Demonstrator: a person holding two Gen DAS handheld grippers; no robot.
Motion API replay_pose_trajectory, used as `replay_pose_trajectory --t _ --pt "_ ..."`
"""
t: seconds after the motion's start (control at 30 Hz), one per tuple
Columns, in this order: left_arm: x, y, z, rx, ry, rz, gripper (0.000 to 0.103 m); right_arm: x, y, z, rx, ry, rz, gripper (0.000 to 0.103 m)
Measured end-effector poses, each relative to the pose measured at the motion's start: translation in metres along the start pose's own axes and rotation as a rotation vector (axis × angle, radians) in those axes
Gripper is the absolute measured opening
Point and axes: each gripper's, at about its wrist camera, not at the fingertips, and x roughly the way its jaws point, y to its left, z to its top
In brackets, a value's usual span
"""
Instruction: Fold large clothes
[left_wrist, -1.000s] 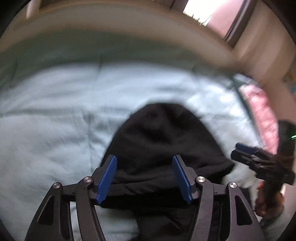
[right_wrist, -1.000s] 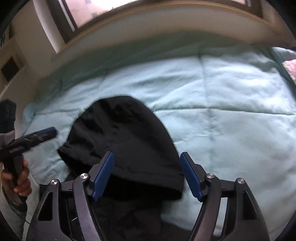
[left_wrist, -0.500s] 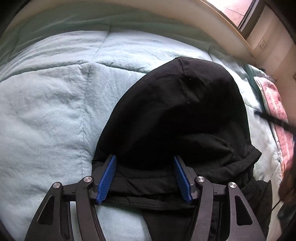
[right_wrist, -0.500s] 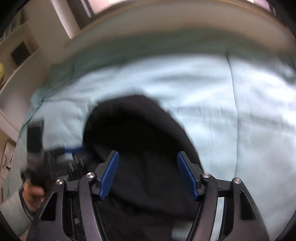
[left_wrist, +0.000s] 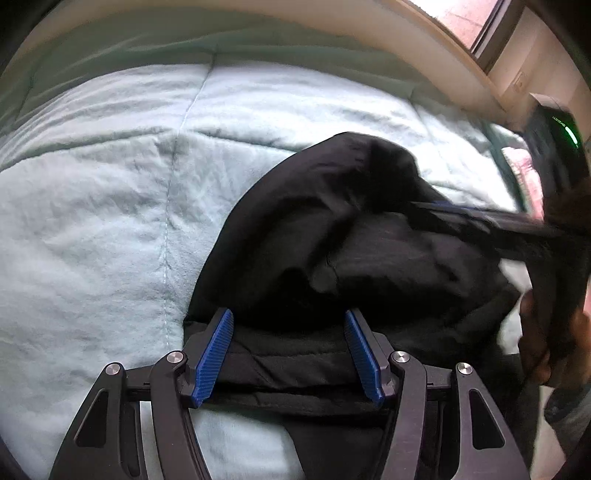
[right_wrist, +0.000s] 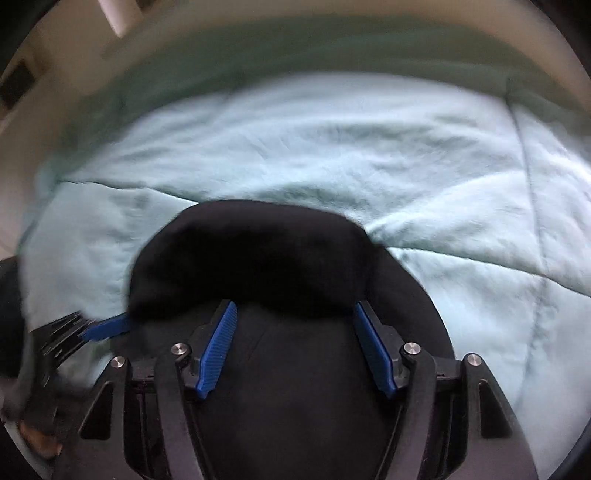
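Observation:
A black hooded garment (left_wrist: 332, 236) lies on a pale green quilt (left_wrist: 110, 206), its hood bunched up; it also shows in the right wrist view (right_wrist: 255, 262). My left gripper (left_wrist: 288, 354) is open, its blue pads on either side of the garment's lower hood edge. My right gripper (right_wrist: 297, 347) is open just above the dark cloth. In the left wrist view the right gripper's fingers (left_wrist: 461, 214) reach in from the right over the hood. In the right wrist view the left gripper's fingers (right_wrist: 103, 328) touch the hood's left edge.
The quilt (right_wrist: 406, 155) covers a bed that spreads wide to the left and far side. A beige wall or headboard (left_wrist: 332, 33) and a window (left_wrist: 476, 22) lie behind. A pink patterned cloth (left_wrist: 524, 173) lies at the bed's right edge.
The right gripper has swung in from the right over the hood. The hood has been pushed and bunched, its top folded toward me. Both grippers stay open.

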Motion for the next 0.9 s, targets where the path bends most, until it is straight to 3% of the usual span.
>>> replay_pose_trajectory --t 0.13,0.2,0.3,0.33,0.37,0.5,0.6,0.7,0.77,0.9 --pt "-0.035 -0.006 0.003 0.010 -0.045 -0.100 0.064 -0.045 -0.005 -0.033 -0.036 -0.016 -0.005 0.070" --pt "-0.038 -0.006 0.003 0.007 -0.037 -0.123 0.064 -0.052 -0.016 -0.055 -0.030 0.028 -0.006 0.070" --pt "0.000 0.003 -0.001 -0.001 0.074 -0.051 0.065 -0.033 -0.034 -0.072 -0.031 0.120 -0.056 0.070" --pt "0.019 0.007 -0.005 -0.009 0.131 -0.032 0.065 -0.020 -0.040 -0.077 -0.021 0.152 -0.047 0.070" --pt "0.025 0.008 -0.006 -0.014 0.131 -0.036 0.065 -0.014 -0.046 -0.079 -0.004 0.158 -0.023 0.070" --pt "0.005 0.000 0.003 0.038 0.119 -0.042 0.065 -0.020 -0.057 -0.069 0.026 0.157 0.006 0.070" --pt "-0.035 0.000 0.017 0.081 0.047 -0.119 0.065 -0.050 -0.062 -0.054 -0.005 0.089 0.044 0.070" --pt "-0.053 0.008 0.041 0.098 0.002 -0.124 0.067 -0.069 -0.075 -0.035 0.000 0.034 0.078 0.074" --pt "-0.051 0.018 0.059 0.104 0.005 -0.110 0.074 -0.069 -0.084 -0.024 0.005 0.026 0.086 0.076" --pt "-0.025 0.038 0.082 0.081 0.069 -0.120 0.074 -0.046 -0.103 -0.001 0.060 0.064 0.160 0.076"
